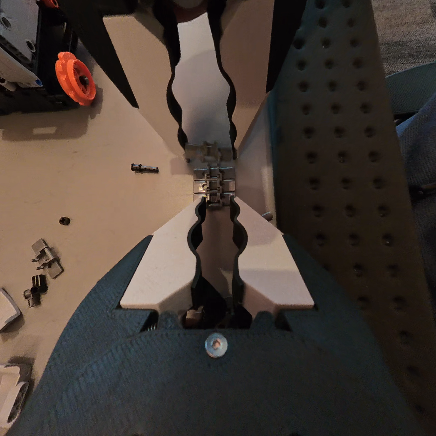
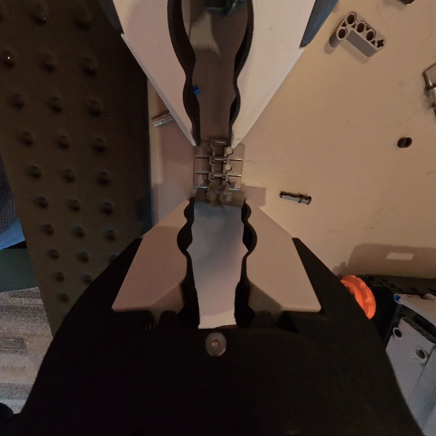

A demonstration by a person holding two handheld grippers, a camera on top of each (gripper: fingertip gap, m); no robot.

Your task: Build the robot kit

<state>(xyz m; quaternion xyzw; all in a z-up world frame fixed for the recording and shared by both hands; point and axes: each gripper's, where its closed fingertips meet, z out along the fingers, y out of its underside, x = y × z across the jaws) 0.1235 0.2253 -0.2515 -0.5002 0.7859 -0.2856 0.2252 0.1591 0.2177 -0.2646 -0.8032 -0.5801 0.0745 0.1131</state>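
Observation:
A short strip of grey tread links [image 1: 214, 182] hangs between my two grippers just above the beige table [image 1: 106, 200]. My left gripper [image 1: 217, 201] is shut on the near end link. In that view the right gripper [image 1: 210, 151] reaches in from the top and clamps the far end link. In the right wrist view the strip [image 2: 218, 165] runs straight away from me. My right gripper [image 2: 218, 201] is shut across the near link, which looks slightly tilted and blurred. The left gripper [image 2: 214, 141] holds the far end.
An orange wheel [image 1: 75, 81] sits on a black-and-white model [image 1: 21, 59] at the far left. Loose parts lie on the table: a black pin [image 1: 144, 168], grey links [image 1: 47, 258], a black connector [image 1: 37, 286], a grey L-beam [image 2: 359, 33]. A perforated dark chair back [image 1: 342, 165] stands at the table edge. My right gripper's tips are some 4 cm from the black pin [image 1: 144, 168]. Look for it in the right wrist view [image 2: 295, 197] too.

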